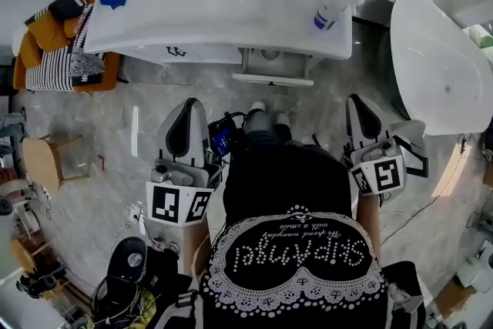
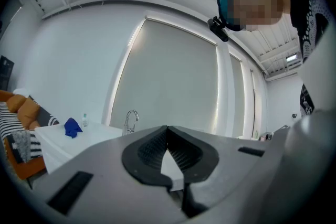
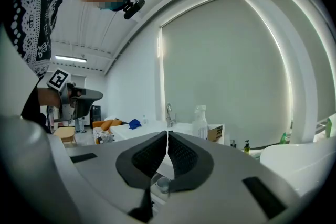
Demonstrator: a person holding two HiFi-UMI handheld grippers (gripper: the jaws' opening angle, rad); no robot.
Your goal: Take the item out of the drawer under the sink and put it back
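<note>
ok, drawer (image 1: 273, 78) under the counter (image 1: 231, 19) front edge, right of centre, stands open. item (image 1: 269, 55) sits inside: small, round, pale, detail unreadable. left gripper (image 1: 189, 105) and right gripper (image 1: 356, 99) both clenched on nothing, well short of the drawer. bare floor (image 1: 323, 100) between, bathtub (image 1: 439, 65) close on the right.

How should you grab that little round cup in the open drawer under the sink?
Pinch the cup by its rim, coming straight down from above. It looks upright with its mouth facing up, and the drawer has walls close around its sides, so probably only the top is free.
</note>
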